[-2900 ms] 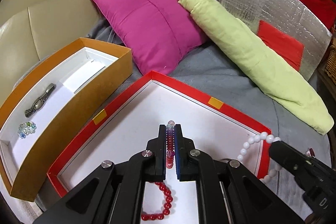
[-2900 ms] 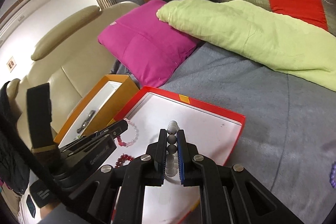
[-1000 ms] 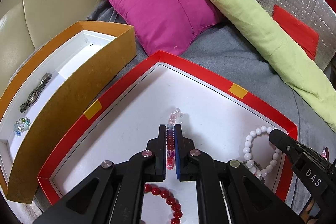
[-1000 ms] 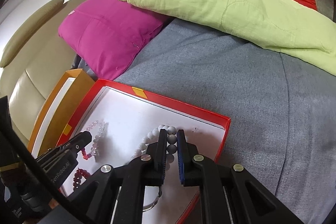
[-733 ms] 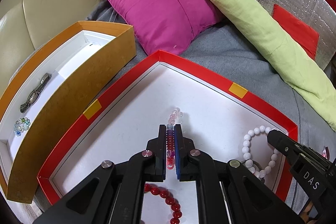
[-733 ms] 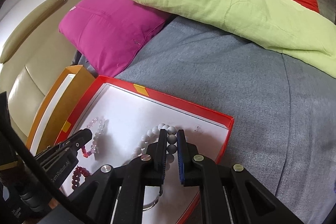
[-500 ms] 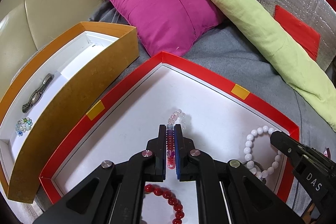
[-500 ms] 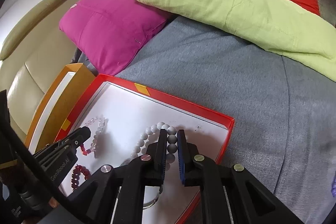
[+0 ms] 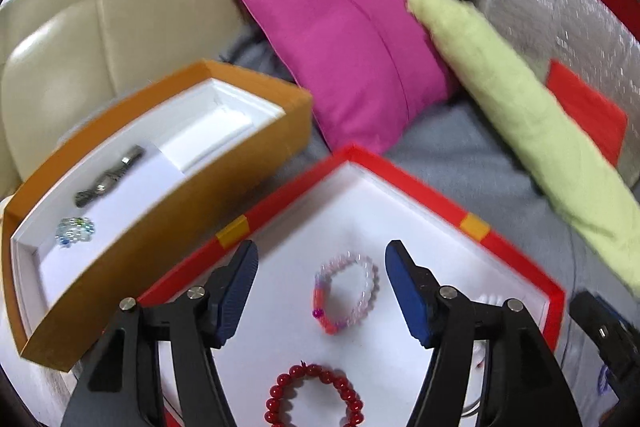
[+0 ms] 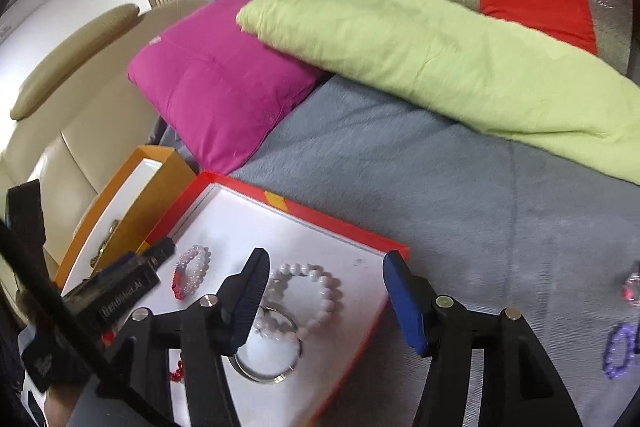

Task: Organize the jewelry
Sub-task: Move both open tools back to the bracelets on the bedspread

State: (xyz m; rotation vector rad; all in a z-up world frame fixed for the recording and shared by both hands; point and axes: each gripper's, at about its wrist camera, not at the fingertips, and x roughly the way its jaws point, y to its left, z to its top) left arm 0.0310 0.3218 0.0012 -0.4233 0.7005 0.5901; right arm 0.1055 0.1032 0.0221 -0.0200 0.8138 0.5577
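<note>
In the left wrist view my left gripper [image 9: 321, 249] hangs over the red tray [image 9: 404, 179], jaws opening. A pink and clear bead bracelet [image 9: 346, 293] lies flat on the tray floor below the gap, free of the pads. A red bead bracelet [image 9: 314, 399] lies nearer the camera. In the right wrist view my right gripper [image 10: 327, 259] is also opening above the tray [image 10: 340, 223]. A white bead bracelet [image 10: 308, 301] rests under it, partly over a metal bangle [image 10: 266, 359]. The pink bracelet [image 10: 192, 271] and the left gripper [image 10: 132, 279] show at the left.
An orange box [image 9: 168, 223] left of the tray holds a metal clasp [image 9: 110, 181] and a crystal piece [image 9: 75, 231]. On the grey blanket [image 10: 440, 187] right of the tray lie a purple bracelet [image 10: 620, 351] and a pinkish piece [image 10: 632, 287]. Magenta [image 9: 340, 47] and green [image 10: 440, 59] cushions lie behind.
Both grippers were shut on their bracelets; both have now opened wide and risen a little. The pink and the white bracelets lie loose on the tray floor.
</note>
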